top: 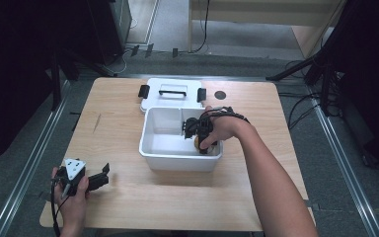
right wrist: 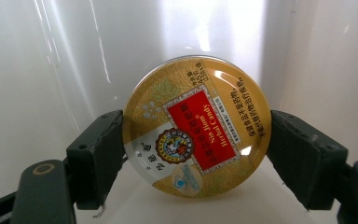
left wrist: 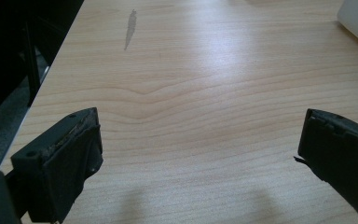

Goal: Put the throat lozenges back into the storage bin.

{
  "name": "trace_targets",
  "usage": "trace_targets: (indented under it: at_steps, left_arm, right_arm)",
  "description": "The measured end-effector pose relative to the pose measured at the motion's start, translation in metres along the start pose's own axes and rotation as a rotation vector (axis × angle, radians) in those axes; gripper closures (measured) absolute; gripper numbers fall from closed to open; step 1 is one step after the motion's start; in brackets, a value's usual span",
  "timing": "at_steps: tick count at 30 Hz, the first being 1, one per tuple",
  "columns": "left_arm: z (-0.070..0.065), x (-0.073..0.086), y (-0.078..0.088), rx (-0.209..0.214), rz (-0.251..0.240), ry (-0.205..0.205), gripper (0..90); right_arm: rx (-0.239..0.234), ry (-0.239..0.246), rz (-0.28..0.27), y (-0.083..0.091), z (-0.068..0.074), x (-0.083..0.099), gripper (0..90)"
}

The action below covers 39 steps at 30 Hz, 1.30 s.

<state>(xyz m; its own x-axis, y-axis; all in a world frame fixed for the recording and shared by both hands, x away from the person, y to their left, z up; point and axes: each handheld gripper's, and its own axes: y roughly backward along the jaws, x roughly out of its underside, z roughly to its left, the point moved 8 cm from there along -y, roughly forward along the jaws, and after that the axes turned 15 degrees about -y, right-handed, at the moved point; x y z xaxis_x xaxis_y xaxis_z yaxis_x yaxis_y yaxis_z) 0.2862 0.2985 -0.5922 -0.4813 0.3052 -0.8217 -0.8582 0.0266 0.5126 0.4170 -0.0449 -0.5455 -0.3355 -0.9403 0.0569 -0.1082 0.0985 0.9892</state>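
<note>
Candy tin [right wrist: 196, 126]: a round gold tin with a red label, held on edge between the two jaws of the right gripper [right wrist: 196, 154], one jaw touching each side of its rim; it sits low inside the bin, near the bin's right front corner.
Right gripper [top: 201, 134]: clamped on the tin, reaching down into the bin from the right side, the hand [top: 222, 129] above the bin's right wall.
Bin [top: 150, 140]: white, open-topped, in the middle of the table, white walls close behind the tin.
Lid [top: 172, 92]: off, lying flat just behind the bin toward the table's far edge, black handle and clips up.
Left gripper [top: 94, 180]: jaws wide apart and holding nothing, resting near the table's front left corner, well apart from the bin.
Table [left wrist: 182, 84]: bare light wood ahead of the left jaws.
Step in hand: probably placing the tin in the bin or lifting it out; I cannot tell which.
Next move: if placing, lower until the tin touches the floor, then part the jaws; if lifting, rise straight, clear of the right wall.
</note>
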Motion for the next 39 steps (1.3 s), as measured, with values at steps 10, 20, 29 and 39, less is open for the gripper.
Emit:
trace_targets:
  at_steps: [10,20,29,39]
  left_arm:
    - [0.0,0.0,0.0,0.0,0.0,0.0,0.1]
    - [0.0,0.0,0.0,0.0,0.0,-0.001,0.2]
    - [0.0,0.0,0.0,0.0,0.0,-0.002,0.1]
    - [0.0,0.0,0.0,-0.001,-0.002,-0.002,0.2]
  right_arm:
    - [0.004,0.009,-0.001,0.001,0.0,0.001,21.4]
    - [0.009,0.008,-0.006,0.002,0.0,0.001,26.8]
    - [-0.006,0.004,-0.033,0.007,-0.001,0.001,38.8]
    - [-0.047,0.018,-0.072,0.019,0.004,0.003,44.0]
